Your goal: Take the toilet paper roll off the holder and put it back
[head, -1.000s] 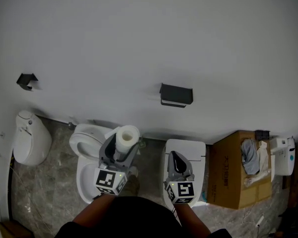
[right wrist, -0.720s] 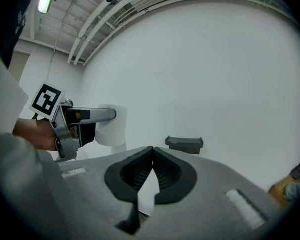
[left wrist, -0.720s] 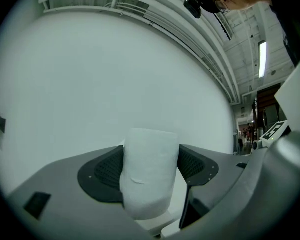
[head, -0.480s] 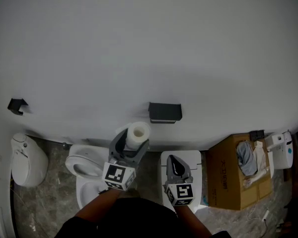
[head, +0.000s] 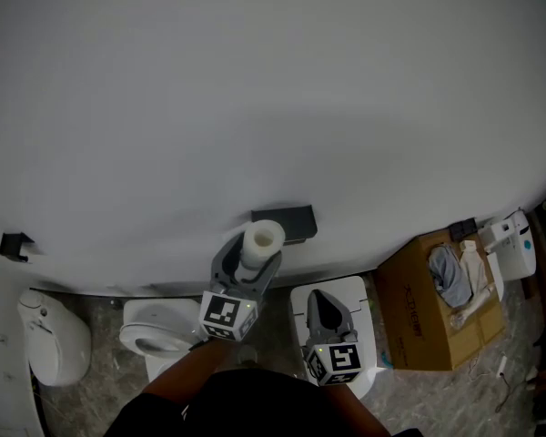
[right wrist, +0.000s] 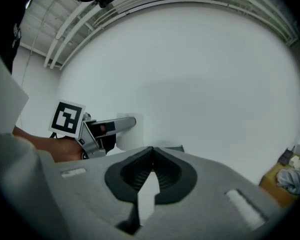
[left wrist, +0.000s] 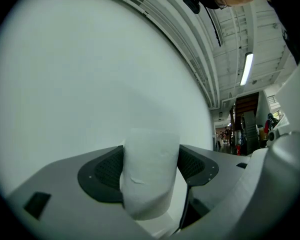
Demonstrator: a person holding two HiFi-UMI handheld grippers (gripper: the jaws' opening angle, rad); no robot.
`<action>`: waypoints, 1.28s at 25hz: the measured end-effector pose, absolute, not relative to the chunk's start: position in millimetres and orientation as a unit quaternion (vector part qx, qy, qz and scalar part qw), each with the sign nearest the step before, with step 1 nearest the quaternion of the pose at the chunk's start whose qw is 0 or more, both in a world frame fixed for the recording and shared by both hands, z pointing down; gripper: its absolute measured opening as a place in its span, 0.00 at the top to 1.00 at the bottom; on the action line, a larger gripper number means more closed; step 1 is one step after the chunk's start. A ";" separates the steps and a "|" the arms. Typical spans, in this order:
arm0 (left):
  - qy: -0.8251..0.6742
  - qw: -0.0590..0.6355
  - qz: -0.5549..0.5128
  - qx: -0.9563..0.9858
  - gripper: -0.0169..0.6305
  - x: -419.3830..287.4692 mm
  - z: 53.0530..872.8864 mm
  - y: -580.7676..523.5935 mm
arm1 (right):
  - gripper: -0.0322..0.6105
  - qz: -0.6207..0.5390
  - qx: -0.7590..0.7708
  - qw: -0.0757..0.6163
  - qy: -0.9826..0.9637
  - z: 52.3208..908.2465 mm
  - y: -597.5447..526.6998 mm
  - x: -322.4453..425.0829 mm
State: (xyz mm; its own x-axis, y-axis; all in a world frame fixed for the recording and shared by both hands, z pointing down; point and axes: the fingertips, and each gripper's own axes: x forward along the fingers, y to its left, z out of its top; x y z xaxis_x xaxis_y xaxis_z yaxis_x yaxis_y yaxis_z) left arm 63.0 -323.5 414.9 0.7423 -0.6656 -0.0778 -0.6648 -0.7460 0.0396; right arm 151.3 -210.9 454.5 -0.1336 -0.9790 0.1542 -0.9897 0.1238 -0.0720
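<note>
Head view, student: what do the left tongs (head: 255,255) carry?

Instructor: A white toilet paper roll (head: 264,236), set on end between the two jaws with its hollow core facing up. In the left gripper view both dark pads (left wrist: 102,171) press on the sides of the roll, so the jaws stand wide around it.

Student: Where is the roll relative to the holder?

Instructor: The holder (head: 291,219) is a dark box fixed to the white wall (head: 255,89). The roll is off it, just left of it and slightly lower, and it overlaps the holder's lower left corner in the head view. Whether the two touch cannot be told. The right gripper view also places the roll left of the holder, close to the wall.

Student: And the right tongs (head: 319,295)?

Instructor: Closed, tips meeting, with nothing between them. They sit below the holder and a little to its right, above a white fixture (head: 357,291).

Student: What else surrounds the holder?

Instructor: A toilet bowl (head: 150,340) lies below and to its left. A cardboard box (head: 419,312) holding cloth (head: 448,279) lies below and to its right. A small dark hook (head: 15,244) is on the wall well to its left.
</note>
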 end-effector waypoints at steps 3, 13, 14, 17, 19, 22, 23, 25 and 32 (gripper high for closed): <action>-0.339 -0.007 -0.036 0.940 0.46 77.2 421.6 -344.3 | 0.95 0.075 0.666 0.046 -0.741 453.7 -222.4 154.9; -0.292 0.002 -0.029 0.956 0.46 117.6 439.8 -404.9 | 0.95 0.086 0.700 0.043 -0.708 460.2 -254.1 166.0; -0.289 0.002 -0.026 0.957 0.46 119.1 443.1 -409.8 | 0.95 0.083 0.703 0.047 -0.705 462.8 -256.2 164.9; -0.283 0.002 -0.024 0.959 0.46 123.4 450.8 -423.9 | 0.95 0.082 0.708 0.064 -0.699 471.6 -260.2 164.0; -0.283 0.007 -0.019 0.959 0.46 125.1 458.0 -430.2 | 0.95 0.090 0.710 0.070 -0.695 477.6 -261.2 165.2; -0.283 0.034 -0.019 0.958 0.46 126.4 470.7 -432.6 | 0.95 0.099 0.713 0.073 -0.690 483.9 -262.5 165.4; -0.283 0.032 -0.017 0.959 0.46 126.9 474.9 -431.9 | 0.95 0.100 0.714 0.075 -0.689 486.1 -262.5 164.7; -0.282 0.009 -0.013 0.959 0.46 128.4 480.6 -430.2 | 0.95 0.100 0.715 0.080 -0.688 492.5 -262.3 162.0; -0.290 0.016 -0.013 0.957 0.46 126.8 488.1 -431.5 | 0.95 0.100 0.710 0.103 -0.689 503.7 -257.5 158.0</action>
State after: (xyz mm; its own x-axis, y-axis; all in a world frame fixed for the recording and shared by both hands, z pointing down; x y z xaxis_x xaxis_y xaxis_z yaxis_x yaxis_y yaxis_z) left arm 126.8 -431.5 488.1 0.8316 -0.5551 -0.0167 -0.5543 -0.8315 0.0378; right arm 158.0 -257.5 503.7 0.0293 -0.9585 0.2836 -0.9996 -0.0280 0.0085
